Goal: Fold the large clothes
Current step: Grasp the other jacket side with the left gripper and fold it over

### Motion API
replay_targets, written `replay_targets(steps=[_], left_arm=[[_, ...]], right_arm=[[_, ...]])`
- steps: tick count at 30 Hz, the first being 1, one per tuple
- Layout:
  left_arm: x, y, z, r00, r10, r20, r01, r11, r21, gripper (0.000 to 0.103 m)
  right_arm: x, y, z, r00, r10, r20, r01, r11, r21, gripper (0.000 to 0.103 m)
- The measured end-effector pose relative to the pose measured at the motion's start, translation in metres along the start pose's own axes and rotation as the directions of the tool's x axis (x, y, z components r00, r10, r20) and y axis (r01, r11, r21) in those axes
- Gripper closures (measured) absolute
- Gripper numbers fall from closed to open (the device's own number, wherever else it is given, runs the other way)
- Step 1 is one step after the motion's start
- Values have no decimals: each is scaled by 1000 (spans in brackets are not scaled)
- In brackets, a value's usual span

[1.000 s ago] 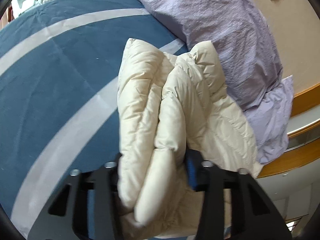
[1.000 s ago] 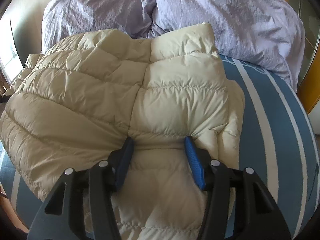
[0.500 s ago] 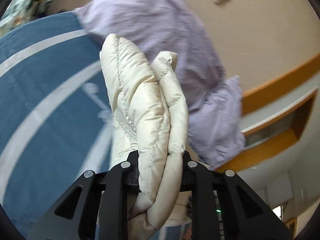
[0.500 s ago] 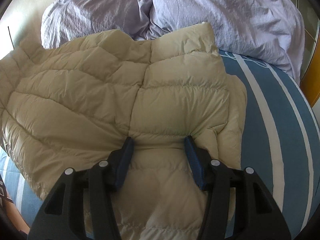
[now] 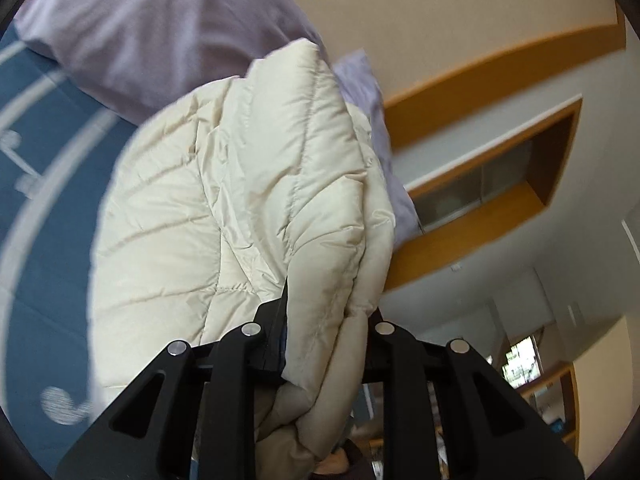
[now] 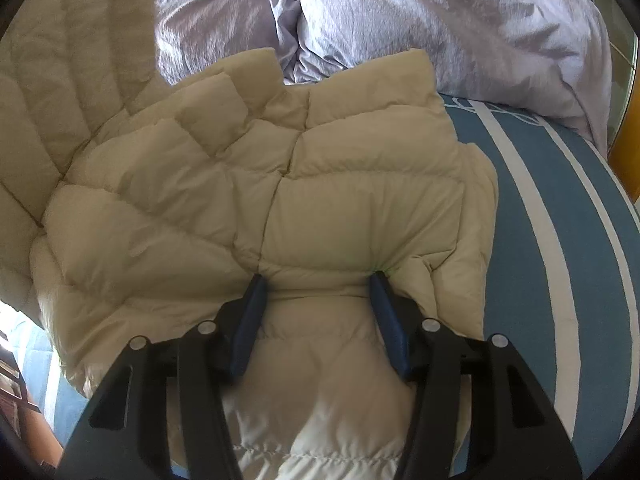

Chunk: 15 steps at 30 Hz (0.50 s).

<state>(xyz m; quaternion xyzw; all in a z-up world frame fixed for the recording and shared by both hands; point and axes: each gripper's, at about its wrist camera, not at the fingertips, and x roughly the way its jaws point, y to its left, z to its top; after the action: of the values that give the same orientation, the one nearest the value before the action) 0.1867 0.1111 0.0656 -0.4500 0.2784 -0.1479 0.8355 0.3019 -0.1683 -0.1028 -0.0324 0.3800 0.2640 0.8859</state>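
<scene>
The cream quilted down jacket (image 6: 328,200) is lying mostly spread across the bed, its puffed panels covering the blue bedspread with white stripes (image 6: 560,240), while one edge of it is rising off the bed at the left of your right wrist view. You are holding that raised part in your left tongs (image 5: 326,320): their black fingers (image 5: 276,320) are pressing a thick doubled fold of the jacket (image 5: 256,184) between them, and the fabric is bulging out above and below the grip. Your right tongs (image 6: 318,280) are sitting at the near edge of the jacket with the blue pads (image 6: 252,320) set apart and dug into the padding, a wide band of quilting bunched between them; they are pinching that band rather than standing free. Beyond the jacket, the lavender duvet (image 6: 440,20) is lying rumpled at the head of the bed. In your left wrist view, the beige wall (image 5: 440,20) and an orange wooden trim (image 5: 500,64) are showing behind the lifted fold.
</scene>
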Motion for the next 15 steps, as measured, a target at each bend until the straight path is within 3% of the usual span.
replay_targets(steps=[6,15], left_arm=[[67,-17,-24,992,-28,-122,27,1000,-9,83],[147,-18,-52,962,18,-272,-22,1000,-14,82]], right_arm=[[-1,-7,-1,999,42,10,-43,999,27,49],[-10,-26,-4,992,118,35,-121,989,89,49]])
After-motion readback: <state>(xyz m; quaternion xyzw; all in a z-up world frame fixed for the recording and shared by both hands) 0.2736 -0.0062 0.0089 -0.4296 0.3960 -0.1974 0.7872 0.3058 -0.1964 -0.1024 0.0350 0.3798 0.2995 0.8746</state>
